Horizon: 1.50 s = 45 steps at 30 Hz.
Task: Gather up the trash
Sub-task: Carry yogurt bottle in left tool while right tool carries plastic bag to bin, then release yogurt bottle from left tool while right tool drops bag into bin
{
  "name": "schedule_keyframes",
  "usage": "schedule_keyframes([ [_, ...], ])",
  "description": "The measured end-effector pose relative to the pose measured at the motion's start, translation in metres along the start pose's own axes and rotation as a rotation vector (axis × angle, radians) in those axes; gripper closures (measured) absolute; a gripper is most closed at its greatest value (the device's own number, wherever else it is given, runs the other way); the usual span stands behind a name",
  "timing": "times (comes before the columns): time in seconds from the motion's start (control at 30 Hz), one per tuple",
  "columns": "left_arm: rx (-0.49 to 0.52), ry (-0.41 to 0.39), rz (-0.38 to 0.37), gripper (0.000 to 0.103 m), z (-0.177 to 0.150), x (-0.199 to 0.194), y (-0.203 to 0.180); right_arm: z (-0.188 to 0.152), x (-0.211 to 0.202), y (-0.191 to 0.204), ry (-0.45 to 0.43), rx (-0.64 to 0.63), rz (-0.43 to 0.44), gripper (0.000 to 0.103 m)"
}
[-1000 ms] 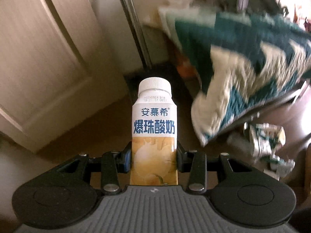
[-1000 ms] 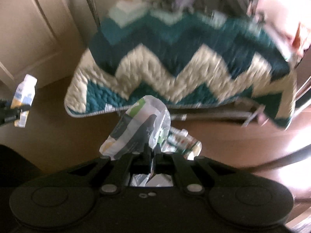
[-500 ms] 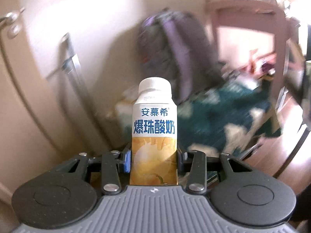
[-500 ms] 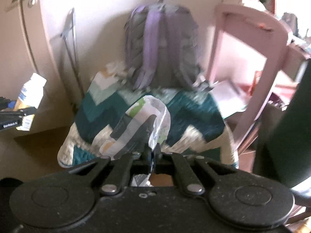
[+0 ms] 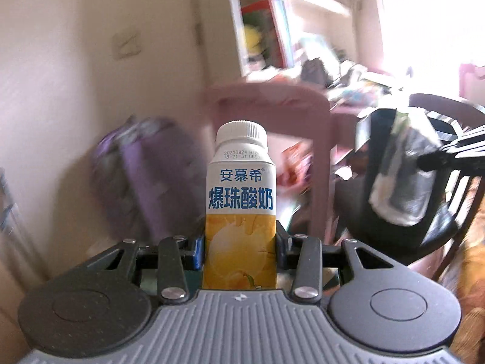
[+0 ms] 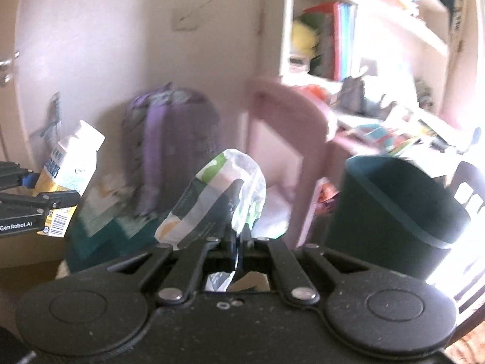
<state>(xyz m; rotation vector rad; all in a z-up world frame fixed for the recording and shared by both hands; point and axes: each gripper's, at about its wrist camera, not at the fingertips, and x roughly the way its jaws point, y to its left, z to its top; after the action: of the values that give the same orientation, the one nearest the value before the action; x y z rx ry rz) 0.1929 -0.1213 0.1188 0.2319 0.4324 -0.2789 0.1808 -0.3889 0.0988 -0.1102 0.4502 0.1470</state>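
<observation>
My left gripper (image 5: pixel 240 244) is shut on a white and yellow yogurt drink bottle (image 5: pixel 240 200) with a white cap, held upright in the air. The bottle also shows at the left of the right wrist view (image 6: pixel 71 170). My right gripper (image 6: pixel 235 239) is shut on a crumpled plastic wrapper (image 6: pixel 221 194), white, green and dark. The wrapper also shows at the right of the left wrist view (image 5: pixel 406 176). A dark green trash bin (image 6: pixel 394 212) stands to the right of the wrapper; it also shows behind the wrapper in the left wrist view (image 5: pixel 372 139).
A purple backpack (image 6: pixel 172 151) leans on the wall above a teal zigzag quilt (image 6: pixel 100 227). A pink chair (image 6: pixel 285 139) stands in front of a cluttered desk and a bookshelf (image 6: pixel 333 39). A dark chair (image 5: pixel 439 227) is at the right.
Both grippers have risen and swung right with their loads. The view has gone from the floor and quilt up to the backpack, pink chair and shelf. The bin has come into view.
</observation>
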Motion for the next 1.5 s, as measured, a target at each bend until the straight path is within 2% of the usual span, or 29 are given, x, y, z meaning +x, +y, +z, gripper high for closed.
schedule_keyframes([
  [0.2, 0.054, -0.065, -0.114, 0.062, 0.068, 0.021, -0.073, 0.018, -0.013, -0.06, -0.061, 0.036, -0.125, 0.102],
  [0.4, 0.053, -0.095, -0.242, 0.062, 0.126, 0.052, -0.141, 0.03, -0.014, -0.126, -0.099, 0.079, -0.26, 0.102],
  [0.57, 0.044, -0.089, -0.33, 0.062, 0.162, 0.083, -0.201, 0.028, 0.003, -0.175, -0.075, 0.118, -0.338, 0.102],
  [0.67, 0.027, -0.064, -0.364, 0.062, 0.173, 0.107, -0.231, 0.024, 0.017, -0.195, -0.047, 0.123, -0.348, 0.102],
  [0.77, 0.016, -0.026, -0.372, 0.062, 0.177, 0.134, -0.255, 0.019, 0.032, -0.204, -0.013, 0.092, -0.363, 0.102],
  [0.9, 0.008, 0.042, -0.374, 0.062, 0.175, 0.166, -0.277, 0.014, 0.053, -0.209, 0.042, 0.052, -0.339, 0.102],
  [1.17, 0.0, 0.194, -0.298, 0.062, 0.173, 0.219, -0.297, 0.004, 0.073, -0.205, 0.133, -0.001, -0.302, 0.099],
  [1.33, 0.035, 0.303, -0.277, 0.06, 0.166, 0.24, -0.31, 0.003, 0.076, -0.206, 0.166, 0.0, -0.279, 0.088],
  [1.37, 0.035, 0.315, -0.269, 0.06, 0.165, 0.243, -0.311, 0.002, 0.076, -0.206, 0.167, -0.002, -0.284, 0.084],
  [1.4, 0.032, 0.323, -0.269, 0.06, 0.163, 0.245, -0.312, 0.001, 0.076, -0.206, 0.169, -0.004, -0.282, 0.074],
  [1.5, 0.023, 0.326, -0.285, 0.06, 0.161, 0.243, -0.311, -0.002, 0.074, -0.207, 0.163, -0.004, -0.284, 0.066],
])
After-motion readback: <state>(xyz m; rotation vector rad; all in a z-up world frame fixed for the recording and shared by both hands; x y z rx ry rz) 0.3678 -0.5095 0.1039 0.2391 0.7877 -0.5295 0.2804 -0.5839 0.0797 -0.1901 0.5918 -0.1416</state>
